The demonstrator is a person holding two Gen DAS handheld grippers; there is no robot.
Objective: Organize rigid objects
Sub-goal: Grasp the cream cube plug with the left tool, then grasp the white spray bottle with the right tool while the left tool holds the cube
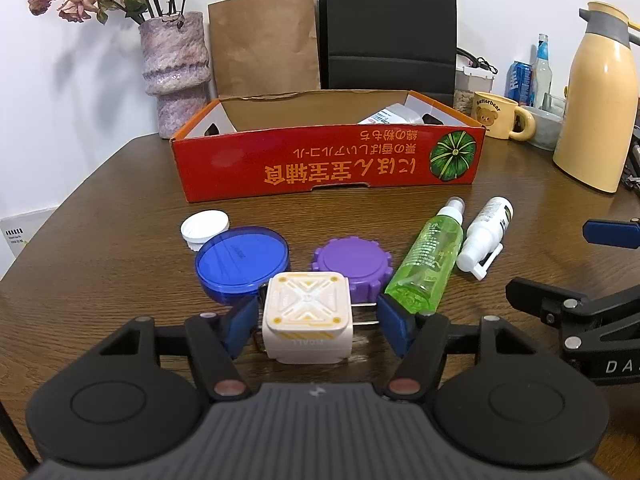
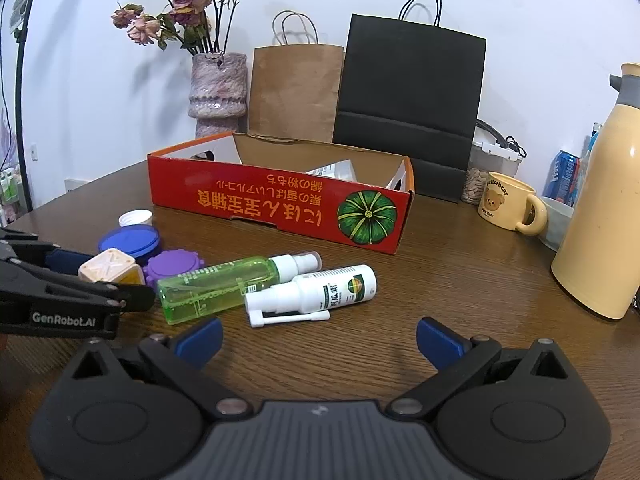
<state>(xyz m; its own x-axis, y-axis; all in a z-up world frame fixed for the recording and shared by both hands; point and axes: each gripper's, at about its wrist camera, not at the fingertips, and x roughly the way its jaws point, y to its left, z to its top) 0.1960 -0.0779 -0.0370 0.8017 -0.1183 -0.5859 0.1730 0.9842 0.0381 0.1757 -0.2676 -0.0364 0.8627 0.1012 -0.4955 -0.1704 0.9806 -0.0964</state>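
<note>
Your left gripper [image 1: 316, 320] sat low over the wooden table [image 1: 100, 240] with the cream cube charger [image 1: 306, 316] squarely between its blue pads [image 1: 394, 328]. The near pad lay against the cube's left face, but the far pad stood off from the body, level with the two metal prongs [image 1: 364, 314] that jut out sideways toward it. From these views you could not tell whether that pad bore on the prong tips, so the hold did not read as firm. That is what the next move turns on: the prongs run across the jaw line, not along it, so the squeeze would meet prongs first and body second. The charger lay at the near end of the cluster, touching or almost touching the blue round lid [image 1: 242, 260] and the purple notched cap [image 1: 352, 260] behind it. The green spray bottle [image 1: 426, 256] lay just beside the far pad, its long axis running away toward the red cardboard box [image 1: 328, 160], where the charger probably belongs. The box stood well beyond, straight ahead, with its open top facing up. Your right gripper [image 2: 320, 338] hung wide open and empty over bare table, with the white spray bottle [image 2: 316, 292] just ahead of it, lying crosswise. The left hand was clearly the nearer one to the charger.
</note>
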